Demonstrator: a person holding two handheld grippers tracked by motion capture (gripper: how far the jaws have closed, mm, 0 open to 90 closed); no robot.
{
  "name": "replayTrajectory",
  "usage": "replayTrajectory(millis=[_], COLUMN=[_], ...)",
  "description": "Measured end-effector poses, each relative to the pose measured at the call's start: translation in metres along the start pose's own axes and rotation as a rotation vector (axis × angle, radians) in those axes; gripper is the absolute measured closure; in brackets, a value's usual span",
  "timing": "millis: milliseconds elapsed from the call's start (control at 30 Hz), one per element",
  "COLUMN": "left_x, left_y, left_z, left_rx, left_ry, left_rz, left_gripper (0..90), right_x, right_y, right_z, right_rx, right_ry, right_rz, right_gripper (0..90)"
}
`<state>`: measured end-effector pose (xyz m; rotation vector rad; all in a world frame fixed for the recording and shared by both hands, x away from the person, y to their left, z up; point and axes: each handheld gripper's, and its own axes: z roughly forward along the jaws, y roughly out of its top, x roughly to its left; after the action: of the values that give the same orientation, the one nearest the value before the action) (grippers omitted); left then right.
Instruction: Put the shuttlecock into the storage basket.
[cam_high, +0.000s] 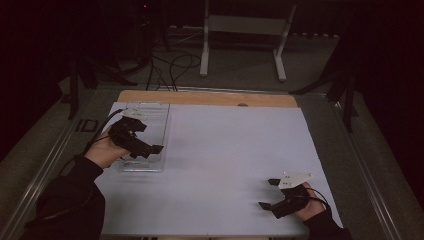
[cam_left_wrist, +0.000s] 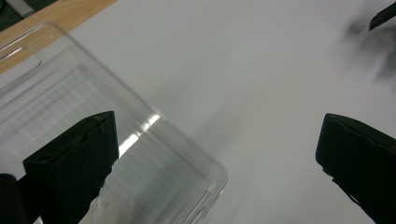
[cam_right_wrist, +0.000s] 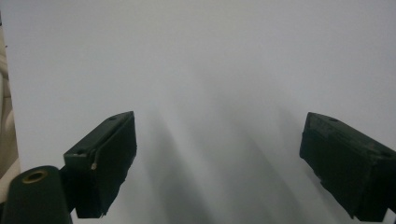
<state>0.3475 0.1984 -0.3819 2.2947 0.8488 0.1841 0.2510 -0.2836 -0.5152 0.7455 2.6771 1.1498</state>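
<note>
Left gripper (cam_high: 145, 149): jaws spread wide, holding nothing, one jaw over the clear plastic tray (cam_high: 161, 119), the other past its long edge. Looks like the approach step, grasp not yet made. Next: straddle the tray wall, then close. Right gripper (cam_high: 269, 194): wide open, empty, well apart from the tray, over the white sheet (cam_high: 235, 150).

Left tool (cam_high: 145, 150) and right tool (cam_high: 270, 194) both gape wide, held low, well apart.
</note>
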Motion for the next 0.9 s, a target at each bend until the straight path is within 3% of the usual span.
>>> replayTrajectory(millis=[333, 900], left_x=[-0.027, -0.058], left_y=[0.013, 0.03], left_z=[0.008, 0.029], left_rx=[-0.007, 0.001], left_ry=[-0.042, -0.098], left_rz=[0.086, 0.178], left_gripper=[0.1, 0.1], right_x=[0.0, 0.001], right_y=[0.0, 0.001], right_z=[0.0, 0.0], right_rx=[-0.003, -0.005], right_ry=[-0.001, 0.007], right_rz=[-0.002, 0.0], right_gripper=[11.0, 11.0])
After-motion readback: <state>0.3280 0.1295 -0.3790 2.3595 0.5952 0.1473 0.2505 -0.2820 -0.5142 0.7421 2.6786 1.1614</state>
